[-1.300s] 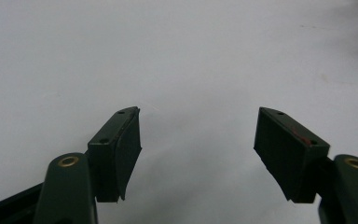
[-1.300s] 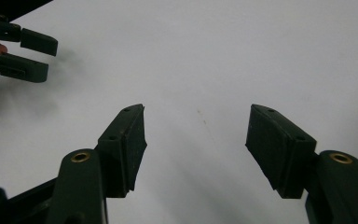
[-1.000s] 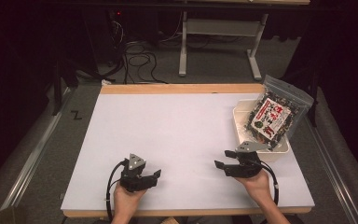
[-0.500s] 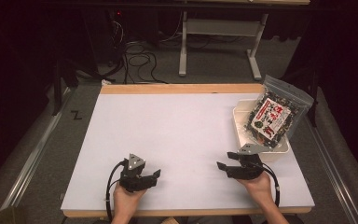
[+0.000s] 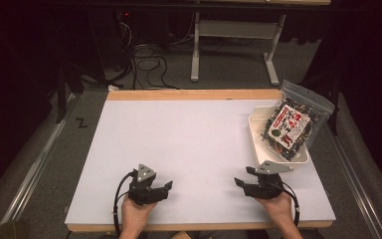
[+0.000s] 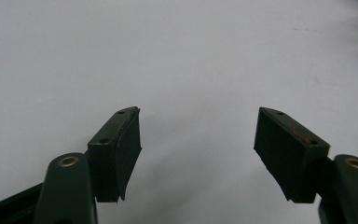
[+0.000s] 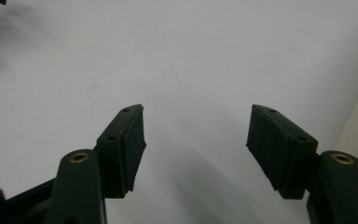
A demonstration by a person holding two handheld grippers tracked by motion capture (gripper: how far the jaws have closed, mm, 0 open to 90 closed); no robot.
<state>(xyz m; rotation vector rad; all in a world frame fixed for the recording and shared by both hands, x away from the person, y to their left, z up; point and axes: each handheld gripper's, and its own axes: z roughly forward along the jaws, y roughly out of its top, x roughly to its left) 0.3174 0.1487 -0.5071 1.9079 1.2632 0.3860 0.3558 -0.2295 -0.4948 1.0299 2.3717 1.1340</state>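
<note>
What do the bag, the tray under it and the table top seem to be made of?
Bag: clear glossy plastic film, likely a zip pouch; dark contents and a printed label show through. Tray: looks like white rigid plastic with a smooth raised rim, though the material is uncertain. Table top: matte white board with a bare wood edge along the far side.

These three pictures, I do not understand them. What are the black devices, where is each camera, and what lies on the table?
A person sits at a white table and holds a black two-jaw gripper in each hand: the left gripper and the right gripper. The high view looks down from above. The other two pictures come from cameras riding on the grippers, looking along their jaws. Both stand open and hold nothing. At the far right, a clear plastic bag with a red label leans in a shallow white tray.
</note>
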